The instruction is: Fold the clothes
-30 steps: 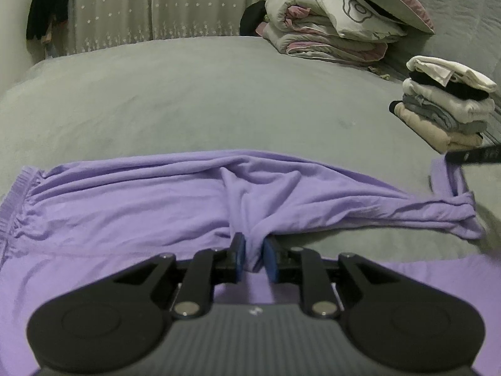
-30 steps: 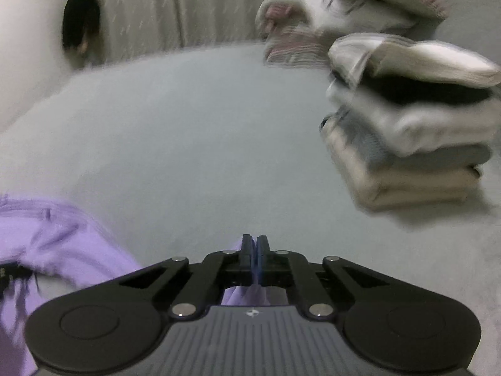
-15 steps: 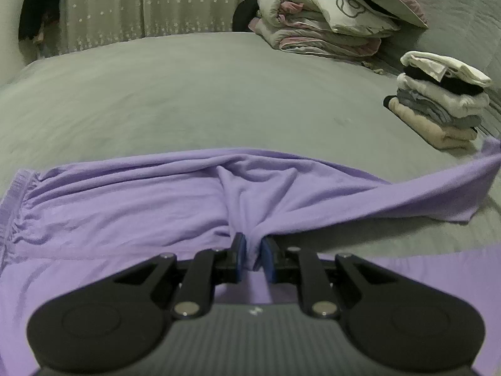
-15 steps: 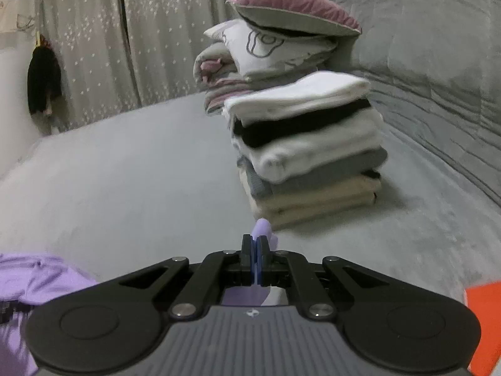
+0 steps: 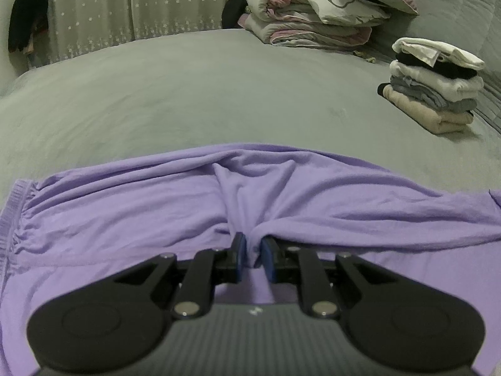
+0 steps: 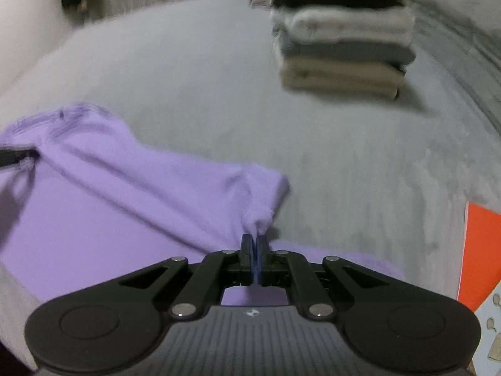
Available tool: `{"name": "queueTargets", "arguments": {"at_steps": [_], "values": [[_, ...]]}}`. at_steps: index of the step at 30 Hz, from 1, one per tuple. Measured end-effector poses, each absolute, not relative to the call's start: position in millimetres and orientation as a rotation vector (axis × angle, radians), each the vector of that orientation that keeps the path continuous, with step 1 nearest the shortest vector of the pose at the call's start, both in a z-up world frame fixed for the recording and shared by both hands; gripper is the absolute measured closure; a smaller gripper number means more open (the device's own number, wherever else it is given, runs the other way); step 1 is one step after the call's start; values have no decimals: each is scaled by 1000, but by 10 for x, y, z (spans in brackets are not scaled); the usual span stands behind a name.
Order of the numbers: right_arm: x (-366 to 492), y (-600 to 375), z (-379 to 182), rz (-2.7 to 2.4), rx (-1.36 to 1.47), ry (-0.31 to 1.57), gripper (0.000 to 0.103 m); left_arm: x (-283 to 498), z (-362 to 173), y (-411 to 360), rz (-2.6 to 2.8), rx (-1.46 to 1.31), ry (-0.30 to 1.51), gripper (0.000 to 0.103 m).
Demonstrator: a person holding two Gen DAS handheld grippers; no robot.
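Purple trousers (image 5: 188,206) spread along near edge of bed (image 5: 219,94). Left tool (image 5: 253,258) pinches crotch fold; right tool (image 6: 254,258) clamped on leg end. Risk: thin fabric slips out, leg bunches, fold skews.

Lilac trousers (image 5: 156,206) lie stretched sideways on the grey bed, wrinkled, elastic waistband at left.

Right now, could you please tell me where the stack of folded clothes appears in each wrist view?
Left wrist view: the stack of folded clothes sits at the right edge, upper half, on the grey bed.
Right wrist view: it is upper right of centre, blurred.
Shared landmark: the purple garment.
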State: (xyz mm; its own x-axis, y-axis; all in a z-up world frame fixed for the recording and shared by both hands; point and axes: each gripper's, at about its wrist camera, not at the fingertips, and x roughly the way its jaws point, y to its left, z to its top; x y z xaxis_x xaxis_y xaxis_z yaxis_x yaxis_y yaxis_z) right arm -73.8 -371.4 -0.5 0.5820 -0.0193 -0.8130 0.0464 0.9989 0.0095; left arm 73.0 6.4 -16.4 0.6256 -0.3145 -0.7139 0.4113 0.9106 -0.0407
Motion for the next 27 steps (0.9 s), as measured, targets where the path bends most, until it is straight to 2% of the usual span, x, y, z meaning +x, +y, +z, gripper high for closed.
{"name": "queueTargets", "arguments": {"at_steps": [3,6,7,8,15,27], "values": [[-780,-3735,-4,-28,3,963,96,738,-157,73,-422,137,800,88],[-830,-3769,123,-39,8,903,79,745,-142,73,-424,147,811,83],[-833,-3783,166,-47,17,876,71,746,-136,71,-422,150,816,81],[-811,-3794,197,-50,31,860,68,748,-129,69,-420,153,820,77],[-490,-3619,202,-45,33,824,68,790,-71,138,-409,125,822,63],[332,-3124,-38,39,41,852,69,848,32,278,-385,92,788,55]]}}
